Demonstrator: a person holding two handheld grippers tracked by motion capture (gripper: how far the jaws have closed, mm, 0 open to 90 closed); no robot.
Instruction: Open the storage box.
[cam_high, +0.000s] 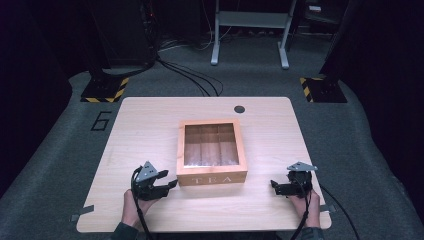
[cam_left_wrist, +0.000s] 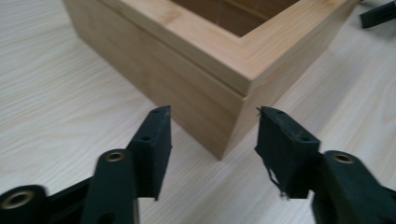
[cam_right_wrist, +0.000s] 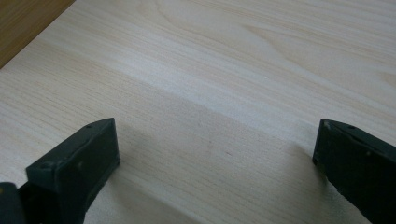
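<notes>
A wooden tea box (cam_high: 212, 152) with a clear window lid and "TEA" on its front stands mid-table, lid down. My left gripper (cam_high: 169, 182) is open just off the box's front left corner; in the left gripper view that corner (cam_left_wrist: 229, 98) sits between and just beyond the open gripper (cam_left_wrist: 212, 133). My right gripper (cam_high: 274, 186) rests low near the table's front right, open, a short way right of the box. In the right gripper view the open gripper (cam_right_wrist: 215, 140) has only bare tabletop between its jaws, and a sliver of the box (cam_right_wrist: 23, 18) shows at top left.
The light wooden table (cam_high: 150, 125) has a dark round grommet (cam_high: 239, 109) near its far edge. Beyond the table lie grey floor, black cables, two stand bases with yellow-black tape (cam_high: 105, 90) and a grey metal frame (cam_high: 250, 30).
</notes>
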